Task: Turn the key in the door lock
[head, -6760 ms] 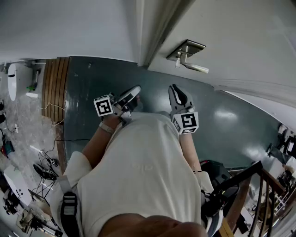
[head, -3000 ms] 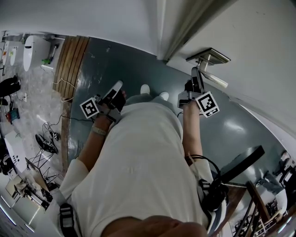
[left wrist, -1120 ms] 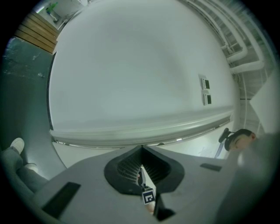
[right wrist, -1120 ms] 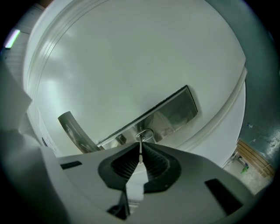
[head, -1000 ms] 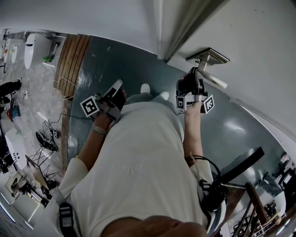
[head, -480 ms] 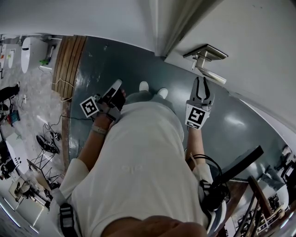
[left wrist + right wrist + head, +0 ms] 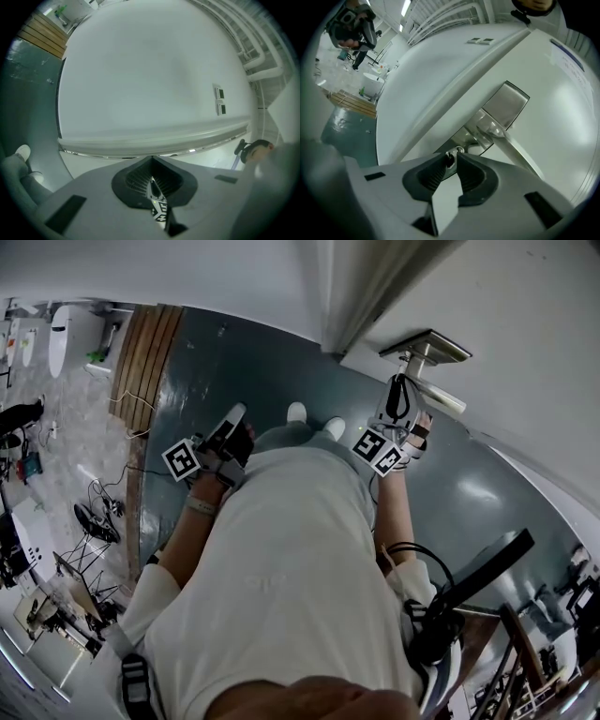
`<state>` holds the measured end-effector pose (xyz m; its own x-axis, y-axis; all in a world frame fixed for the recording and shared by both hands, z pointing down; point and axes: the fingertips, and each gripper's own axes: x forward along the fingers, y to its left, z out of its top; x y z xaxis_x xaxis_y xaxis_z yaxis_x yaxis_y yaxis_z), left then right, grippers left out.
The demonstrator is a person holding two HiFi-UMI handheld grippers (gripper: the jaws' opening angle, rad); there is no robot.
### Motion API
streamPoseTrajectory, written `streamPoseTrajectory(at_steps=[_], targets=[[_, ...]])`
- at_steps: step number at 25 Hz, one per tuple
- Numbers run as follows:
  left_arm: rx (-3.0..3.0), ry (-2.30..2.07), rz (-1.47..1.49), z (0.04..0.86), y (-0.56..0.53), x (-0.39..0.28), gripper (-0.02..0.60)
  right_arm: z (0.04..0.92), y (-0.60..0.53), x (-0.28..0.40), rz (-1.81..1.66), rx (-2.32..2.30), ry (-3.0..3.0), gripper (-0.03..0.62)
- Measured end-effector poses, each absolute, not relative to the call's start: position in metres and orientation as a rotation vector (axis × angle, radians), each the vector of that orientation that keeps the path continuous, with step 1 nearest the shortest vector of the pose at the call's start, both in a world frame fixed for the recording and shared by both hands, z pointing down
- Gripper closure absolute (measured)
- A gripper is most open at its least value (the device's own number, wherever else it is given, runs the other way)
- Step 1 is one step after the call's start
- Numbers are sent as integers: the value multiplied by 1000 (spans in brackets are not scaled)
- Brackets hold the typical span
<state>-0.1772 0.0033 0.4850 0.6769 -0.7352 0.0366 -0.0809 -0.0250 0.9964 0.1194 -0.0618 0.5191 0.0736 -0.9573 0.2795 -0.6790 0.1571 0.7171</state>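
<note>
A brushed-metal lock plate (image 7: pixel 427 345) with a lever handle (image 7: pixel 448 399) sits on the white door (image 7: pixel 525 324). My right gripper (image 7: pixel 401 388) reaches up to the plate just below the lever. In the right gripper view, the small dark key (image 7: pixel 449 160) sticks out of the cylinder (image 7: pixel 459 151) under the handle (image 7: pixel 520 154). My right gripper (image 7: pixel 451 158) is shut on the key's head. My left gripper (image 7: pixel 236 414) hangs low at the person's left side, away from the door. In its own view, my left gripper (image 7: pixel 152 161) is shut on nothing and faces a white wall.
The door frame (image 7: pixel 352 306) stands just left of the lock. The person's shoes (image 7: pixel 297 413) rest on the teal floor (image 7: pixel 253 362). Cables and gear (image 7: pixel 94 521) lie at the left, and a stair rail (image 7: pixel 487 568) is at the lower right. Wall switches (image 7: pixel 219 101) show in the left gripper view.
Half a second ago my right gripper hung back below the handle; now it is up at the lock again, rolled to one side, with the key between its jaws. The left gripper has stayed put.
</note>
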Motion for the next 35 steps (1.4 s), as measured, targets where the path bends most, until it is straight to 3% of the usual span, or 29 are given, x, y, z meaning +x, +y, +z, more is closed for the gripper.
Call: streamPoseTrajectory(at_steps=[9,16,28,33,35], targets=[[1515,-714,-612,484,9,-181,574,512,-70,120,-382,1720,-1720,528],[1518,-703,-611,483,12,-176,574,509,-69,125,19,1926,-1964,528],[1525,-691,-598,484,4,-167,574,517,-70,137,1141,2206,-2353,543],[1519,-697,-597,488,2,-169,574,521,-71,136,1892,2227,-2430,553],[1520,-698,-595,488,2,-170,574,524,-70,135,2025,2222,-2396,553]])
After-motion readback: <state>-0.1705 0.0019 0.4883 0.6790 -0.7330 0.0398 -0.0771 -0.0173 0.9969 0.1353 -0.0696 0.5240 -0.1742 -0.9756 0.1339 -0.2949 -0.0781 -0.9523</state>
